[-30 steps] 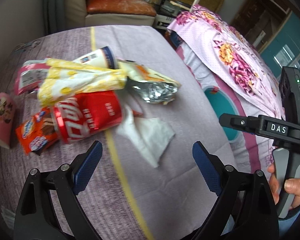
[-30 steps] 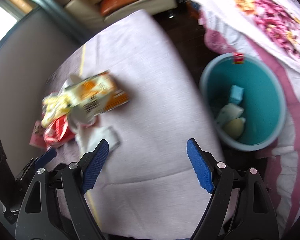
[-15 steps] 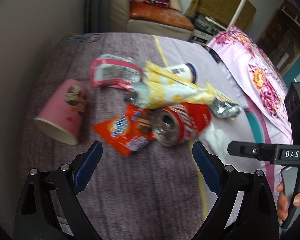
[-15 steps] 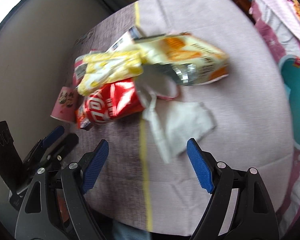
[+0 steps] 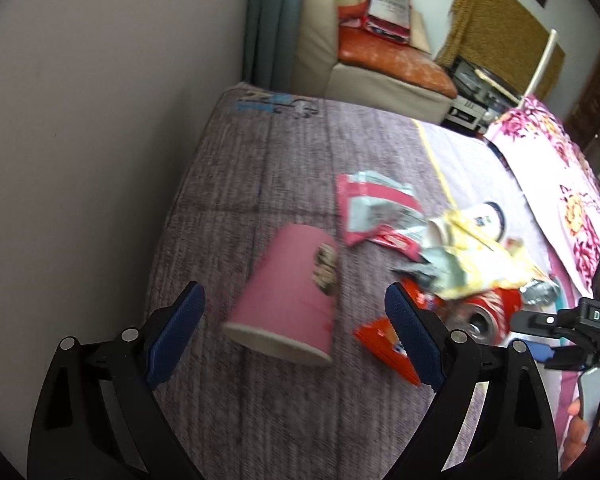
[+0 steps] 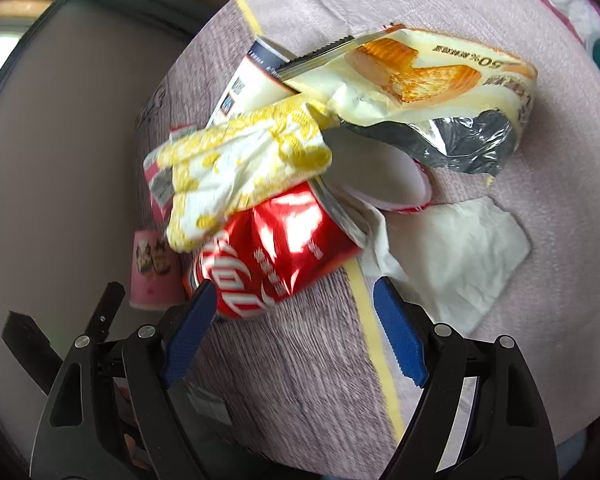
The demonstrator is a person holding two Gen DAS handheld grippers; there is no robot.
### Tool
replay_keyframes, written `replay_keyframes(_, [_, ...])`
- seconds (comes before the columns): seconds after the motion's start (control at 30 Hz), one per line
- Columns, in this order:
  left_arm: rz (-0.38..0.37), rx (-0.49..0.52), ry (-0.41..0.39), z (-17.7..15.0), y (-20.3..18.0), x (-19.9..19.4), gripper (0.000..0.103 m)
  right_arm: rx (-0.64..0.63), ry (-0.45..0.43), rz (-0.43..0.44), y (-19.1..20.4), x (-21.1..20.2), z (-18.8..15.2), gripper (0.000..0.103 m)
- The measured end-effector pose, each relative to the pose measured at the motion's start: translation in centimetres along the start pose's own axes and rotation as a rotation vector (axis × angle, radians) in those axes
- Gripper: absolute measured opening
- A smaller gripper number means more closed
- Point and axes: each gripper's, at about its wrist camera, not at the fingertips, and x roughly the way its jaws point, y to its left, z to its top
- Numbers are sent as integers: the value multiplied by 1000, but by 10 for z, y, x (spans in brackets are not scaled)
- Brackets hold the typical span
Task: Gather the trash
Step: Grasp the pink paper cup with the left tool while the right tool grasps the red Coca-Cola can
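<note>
Left gripper (image 5: 294,322): jaws spread wide, nothing between the pads, empty. Directly ahead of it, centred in the gap, the pink paper cup with a printed picture (image 5: 290,298) lies on its side on the mauve woven bedspread (image 5: 260,168). Cup's long axis runs along the gripper's line of sight: open rim towards the tool, closed base away. The pads therefore flank the cup's side walls, not touching.

Right gripper (image 6: 290,330): likewise wide open and empty. Just ahead, slightly towards its left finger, the crushed red soda can (image 6: 272,252) lies on its side, long axis slanting from near left to far right. Cannot tell whether the left pad touches it.

Judgement: left hand is nearer the cup, right hand nearer the can; each has its own target.

Farther off, over the can: yellow-and-white patterned wrapper (image 6: 240,168); beyond that, the torn cream pastry bag with foil lining (image 6: 428,92). White tissue (image 6: 468,248) lies to the right.
</note>
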Motion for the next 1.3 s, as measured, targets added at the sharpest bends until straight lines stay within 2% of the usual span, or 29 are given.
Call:
replay_keyframes(0.23, [-24, 6, 76, 0, 9, 31, 92, 107, -42, 61, -1, 12, 3, 76])
replay_keyframes(0.5, [-26, 24, 134, -11, 4, 56, 92, 127, -51, 102, -2, 28, 7, 77])
replay_keyframes(0.6, [-32, 51, 119, -16, -2, 57, 90, 90, -71, 83, -3, 26, 7, 73])
replay_keyframes(0.63, [-22, 63, 111, -19, -4, 55, 83, 63, -74, 72, -1, 25, 7, 69])
replay_keyframes(0.67, [-13, 74, 110, -21, -6, 53, 71, 34, -72, 61, -1, 23, 5, 63])
replay_keyframes(0.7, [-15, 77, 114, -24, -7, 52, 71, 14, -68, 55, -5, 19, 3, 58])
replay_keyframes(0.73, [-13, 78, 110, -27, -7, 49, 71, -15, -59, 50, -5, 17, 1, 45])
replay_keyframes(1.03, [-61, 83, 107, -57, -19, 26, 69, -194, -59, -10, -5, -1, -15, 45])
replay_keyframes(1.3, [-118, 36, 65, -66, -21, -10, 69, -301, -71, -71, -21, -25, -33, 45])
